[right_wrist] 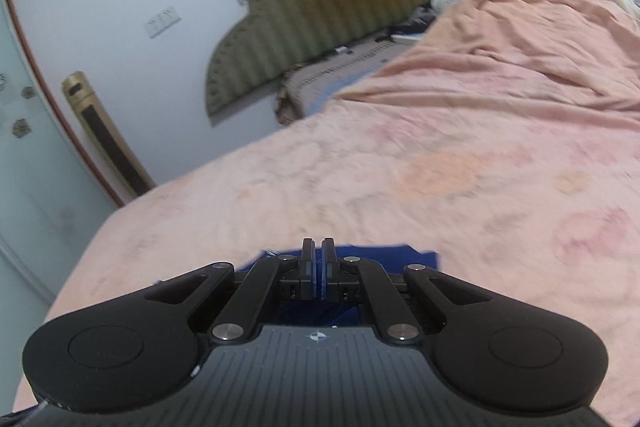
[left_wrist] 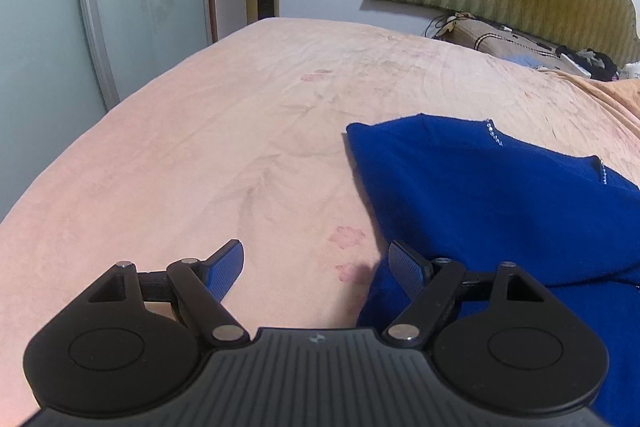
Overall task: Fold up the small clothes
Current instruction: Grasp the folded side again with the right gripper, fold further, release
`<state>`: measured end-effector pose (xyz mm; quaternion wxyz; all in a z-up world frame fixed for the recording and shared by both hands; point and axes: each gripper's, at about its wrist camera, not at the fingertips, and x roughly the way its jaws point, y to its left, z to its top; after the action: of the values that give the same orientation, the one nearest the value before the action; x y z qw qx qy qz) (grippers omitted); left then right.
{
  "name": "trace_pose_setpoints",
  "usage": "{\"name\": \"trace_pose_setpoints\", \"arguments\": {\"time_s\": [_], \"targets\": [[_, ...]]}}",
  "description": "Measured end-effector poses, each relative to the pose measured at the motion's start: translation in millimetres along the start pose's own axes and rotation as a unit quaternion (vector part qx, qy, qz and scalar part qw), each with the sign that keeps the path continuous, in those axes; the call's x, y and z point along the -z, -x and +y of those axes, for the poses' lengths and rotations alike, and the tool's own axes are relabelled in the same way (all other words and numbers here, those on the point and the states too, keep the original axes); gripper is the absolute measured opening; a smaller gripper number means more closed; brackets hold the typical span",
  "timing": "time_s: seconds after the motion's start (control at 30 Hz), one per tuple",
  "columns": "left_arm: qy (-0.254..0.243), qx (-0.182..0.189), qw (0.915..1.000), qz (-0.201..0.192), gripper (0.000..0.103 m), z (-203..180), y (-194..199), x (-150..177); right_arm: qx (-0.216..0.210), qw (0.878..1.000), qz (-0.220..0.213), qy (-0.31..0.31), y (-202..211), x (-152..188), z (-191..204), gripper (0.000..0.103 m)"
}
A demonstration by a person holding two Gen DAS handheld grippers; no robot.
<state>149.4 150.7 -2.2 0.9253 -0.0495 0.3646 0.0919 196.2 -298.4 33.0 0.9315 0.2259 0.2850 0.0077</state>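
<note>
Pink bedspread (left_wrist: pixel 200 147) carries the blue garment (left_wrist: pixel 500 195) at my right. Right gripper (right_wrist: pixel 318 247) is pinched on its edge; left gripper (left_wrist: pixel 316 259) gapes empty alongside. I'd lift slowly, keeping the fold straight.

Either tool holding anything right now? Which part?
Right tool is shut on the blue garment, pinching an edge of the fabric; which edge can't be told. Left tool is open and holds nothing, with the garment beside its right finger.
</note>
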Motion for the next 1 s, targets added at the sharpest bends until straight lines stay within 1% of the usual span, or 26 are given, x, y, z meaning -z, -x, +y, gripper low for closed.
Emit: {"name": "trace_pose_setpoints", "arguments": {"time_s": [0.07, 0.13, 0.17, 0.2, 0.27, 0.3, 0.33, 0.37, 0.4, 0.43, 0.47, 0.5, 0.53, 0.57, 0.6, 0.63, 0.67, 0.7, 0.73, 0.77, 0.83, 0.87, 0.93, 0.97, 1.0], "targets": [[-0.002, 0.004, 1.0, 0.0, 0.08, -2.9, 0.5, -0.3, 0.021, 1.0, 0.016, -0.003, -6.0, 7.0, -6.5, 0.016], [-0.009, 0.016, 0.9998, -0.005, 0.08, -8.6, 3.0, -0.8, 0.043, 0.999, 0.01, 0.011, -4.3, 14.3, -4.3, 0.021], [-0.017, 0.021, 0.9996, -0.005, 0.08, -12.8, 3.4, -0.9, 0.045, 0.999, 0.008, 0.018, -4.1, 18.4, -2.7, 0.026], [-0.029, 0.025, 0.9993, -0.003, 0.08, -17.5, 2.4, -1.0, 0.038, 0.999, 0.012, 0.02, -4.7, 22.0, -0.6, 0.028], [-0.057, 0.026, 0.998, 0.003, 0.08, -27.5, -3.2, -0.2, 0.017, 0.999, 0.032, 0.017, -8.5, 27.3, 1.1, 0.029], [-0.07, 0.018, 0.9973, 0.008, 0.08, -32.7, -7.8, 1.6, 0.013, 0.999, 0.047, 0.016, -13.9, 31.0, 1.4, 0.033], [-0.08, 0.003, 0.9967, 0.015, 0.08, -36.7, -13.1, 3.3, 0.017, 0.997, 0.067, 0.025, -21.8, 35.1, 2.0, 0.037], [-0.088, -0.01, 0.9958, 0.023, 0.08, -39.8, -18.6, 4.9, 0.03, 0.995, 0.088, 0.042, -30.1, 40.0, 3.1, 0.041], [-0.09, -0.019, 0.9954, 0.027, 0.081, -39.7, -21.7, 6.1, 0.055, 0.992, 0.096, 0.058, -34.4, 44.8, 4.9, 0.04], [-0.086, -0.022, 0.9957, 0.026, 0.081, -37.4, -21.3, 8.1, 0.076, 0.991, 0.086, 0.074, -31.2, 48.5, 8.0, 0.041], [-0.078, -0.018, 0.9965, 0.023, 0.08, -33.5, -18.8, 8.9, 0.083, 0.99, 0.074, 0.088, -24.7, 50.5, 11.6, 0.044], [-0.071, -0.015, 0.9971, 0.022, 0.081, -29.5, -16.7, 9.1, 0.079, 0.99, 0.062, 0.098, -16.3, 53.1, 16.1, 0.049], [-0.066, -0.015, 0.9975, 0.022, 0.081, -26.3, -16.2, 9.3, 0.065, 0.991, 0.054, 0.108, -9.0, 55.3, 20.6, 0.051], [-0.062, -0.018, 0.9977, 0.023, 0.081, -23.6, -16.4, 9.3, 0.051, 0.99, 0.051, 0.121, -3.7, 58.9, 25.3, 0.059], [-0.058, -0.021, 0.9978, 0.024, 0.081, -21.2, -16.4, 9.6, 0.046, 0.988, 0.054, 0.134, -2.1, 61.9, 28.7, 0.07], [-0.055, -0.022, 0.9979, 0.024, 0.081, -19.4, -17.2, 9.8, 0.048, 0.986, 0.063, 0.149, -4.2, 65.6, 31.1, 0.074], [-0.051, -0.023, 0.9981, 0.025, 0.081, -17.3, -16.4, 10.4, 0.06, 0.982, 0.077, 0.162, -8.8, 69.9, 31.8, 0.075], [-0.047, -0.023, 0.9983, 0.024, 0.081, -15.4, -14.5, 10.8, 0.078, 0.979, 0.09, 0.164, -11.8, 72.6, 31.0, 0.073], [-0.046, -0.024, 0.9984, 0.022, 0.081, -14.1, -13.0, 11.2, 0.089, 0.979, 0.091, 0.157, -10.2, 74.7, 29.1, 0.073], [-0.046, -0.028, 0.9984, 0.016, 0.081, -12.9, -11.3, 11.9, 0.085, 0.982, 0.082, 0.145, -3.2, 75.6, 26.8, 0.073], [-0.045, -0.044, 0.998, 0.003, 0.081, -10.0, -9.9, 12.3, 0.061, 0.989, 0.063, 0.122, 16.3, 77.1, 22.6, 0.075], [-0.041, -0.059, 0.9974, -0.005, 0.083, -7.4, -11.3, 12.3, 0.056, 0.991, 0.051, 0.112, 25.8, 78.3, 19.0, 0.076], [-0.022, -0.096, 0.9951, -0.003, 0.081, 0.3, -15.9, 11.4, 0.065, 0.992, 0.034, 0.1, 41.9, 81.1, 9.7, 0.078], [-0.014, -0.096, 0.9953, 0.0, 0.081, 3.9, -16.0, 11.0, 0.076, 0.992, 0.029, 0.095, 48.9, 82.3, 3.9, 0.078], [-0.011, -0.081, 0.9967, 0.001, 0.081, 5.8, -13.8, 10.3, 0.084, 0.992, 0.026, 0.088, 55.4, 83.1, -3.4, 0.079]]}}
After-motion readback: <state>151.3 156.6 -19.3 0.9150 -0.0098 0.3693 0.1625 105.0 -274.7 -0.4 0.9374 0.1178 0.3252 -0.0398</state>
